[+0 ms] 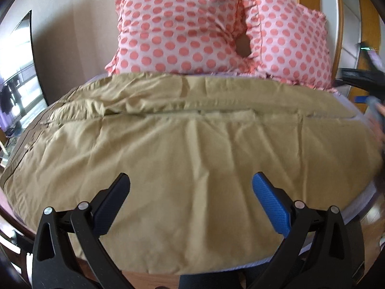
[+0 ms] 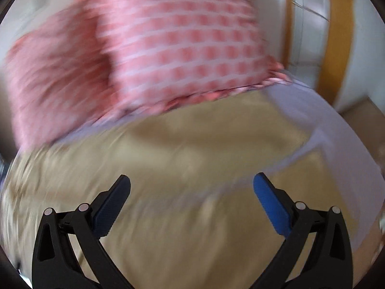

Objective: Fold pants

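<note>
- The khaki pants [image 1: 192, 130] lie spread across the bed [image 1: 356, 110], below 2 dotted pillows [image 1: 178, 26].
- The left gripper [image 1: 191, 183] hovers over the near leg, its fingers wide and holding nothing.
- The right gripper [image 2: 191, 184] is likewise wide and empty; its view is blurred.
- Judgement: pinch both ends of 1 edge, lift evenly, and fold along the centre seam.

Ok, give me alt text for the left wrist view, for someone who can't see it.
Tan pants lie spread flat across a bed, with the open left gripper above their near edge, holding nothing. Two pink polka-dot pillows lean against the wall behind the pants. The right gripper shows blurred at the right edge of the frame.
</note>
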Demonstrator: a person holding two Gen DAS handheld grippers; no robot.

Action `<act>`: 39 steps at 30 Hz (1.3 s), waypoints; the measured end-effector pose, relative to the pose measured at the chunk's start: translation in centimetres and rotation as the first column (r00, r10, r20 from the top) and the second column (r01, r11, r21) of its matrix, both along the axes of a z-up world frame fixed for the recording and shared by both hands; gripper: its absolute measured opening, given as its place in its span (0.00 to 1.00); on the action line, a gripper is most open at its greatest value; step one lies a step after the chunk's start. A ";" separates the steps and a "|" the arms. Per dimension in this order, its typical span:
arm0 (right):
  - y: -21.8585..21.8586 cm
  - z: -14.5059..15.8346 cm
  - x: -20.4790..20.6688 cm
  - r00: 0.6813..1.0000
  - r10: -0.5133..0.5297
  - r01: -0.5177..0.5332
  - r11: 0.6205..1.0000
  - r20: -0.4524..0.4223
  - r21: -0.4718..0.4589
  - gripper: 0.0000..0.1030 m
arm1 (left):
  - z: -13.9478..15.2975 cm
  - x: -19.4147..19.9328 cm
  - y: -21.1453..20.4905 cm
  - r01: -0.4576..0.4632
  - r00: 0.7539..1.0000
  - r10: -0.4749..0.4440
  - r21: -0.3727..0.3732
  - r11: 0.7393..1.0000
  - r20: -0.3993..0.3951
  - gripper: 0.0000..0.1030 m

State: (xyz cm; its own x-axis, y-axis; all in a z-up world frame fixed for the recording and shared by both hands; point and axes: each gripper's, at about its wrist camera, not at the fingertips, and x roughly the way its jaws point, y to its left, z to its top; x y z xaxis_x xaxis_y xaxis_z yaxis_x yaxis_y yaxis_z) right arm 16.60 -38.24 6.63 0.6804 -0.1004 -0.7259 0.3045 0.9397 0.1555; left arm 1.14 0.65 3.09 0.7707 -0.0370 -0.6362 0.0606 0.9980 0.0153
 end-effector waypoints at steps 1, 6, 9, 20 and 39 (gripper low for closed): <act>-1.8 -0.2 2.7 0.997 -0.073 0.073 0.997 -0.025 0.015 0.92 | 0.2 0.1 0.0 0.009 1.000 -0.009 -0.003 1.000 0.010 0.98; -8.2 -2.5 12.2 0.944 -0.299 0.310 0.948 -0.139 0.065 0.63 | 0.8 0.7 0.1 0.027 0.998 -0.027 0.009 1.000 0.050 0.98; -10.6 -4.9 15.2 0.897 -0.392 0.424 0.894 -0.204 0.145 0.58 | 0.7 1.3 0.6 0.023 0.998 -0.024 0.008 1.000 0.053 0.98; -11.1 -7.4 16.5 0.889 -0.438 0.440 0.898 -0.133 -0.014 0.13 | -0.7 3.0 1.5 0.007 1.000 -0.007 -0.006 1.000 0.003 0.98; -11.7 -9.9 -16.3 0.936 -0.340 0.185 0.702 0.095 0.687 0.06 | 4.0 4.3 10.0 0.087 0.993 -0.040 -0.448 0.890 0.113 0.98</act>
State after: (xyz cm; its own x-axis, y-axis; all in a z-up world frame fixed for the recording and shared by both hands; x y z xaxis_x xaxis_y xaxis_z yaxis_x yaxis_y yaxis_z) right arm 0.26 -49.93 -3.25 0.8362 0.1518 -0.5269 0.4124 0.4592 0.7868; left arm 5.48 10.70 7.11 0.8142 -0.3532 -0.4608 0.1459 0.8926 -0.4266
